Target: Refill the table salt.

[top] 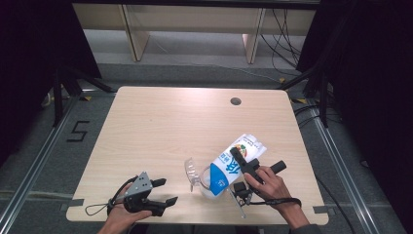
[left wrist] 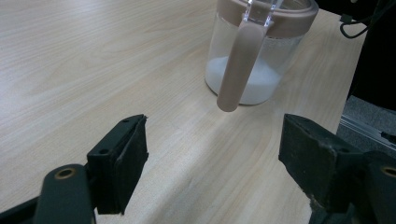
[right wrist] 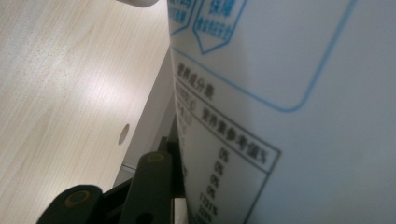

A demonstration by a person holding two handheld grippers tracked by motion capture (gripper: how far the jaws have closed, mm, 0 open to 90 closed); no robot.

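Fingers of the left gripper (top: 163, 192) stood wide apart with nothing between them, low over the near-left part of the desk (top: 160, 126), the person's left hand (top: 122, 214) behind them. In the left gripper view the two black fingers (left wrist: 119, 163) framed bare wood, and the jug (left wrist: 259, 51) stood ahead of them: clear wall, brown lid and handle, white contents low inside.

Right gripper (top: 243, 168), in the right hand (top: 270, 187) at the near-right, was clamped on the milk carton (top: 234, 163); the right gripper view had one finger (right wrist: 154, 186) flat against the printed panel (right wrist: 280, 116). Carton was tilted, its lower end at the jug's mouth (top: 207, 178), apparently touching the rim, though the overlap hid the contact. Jug's clear flip lid (top: 190, 170) stood open on the left side.

Farther off, a round cable hole (top: 235, 101) sat near the desk's far edge.
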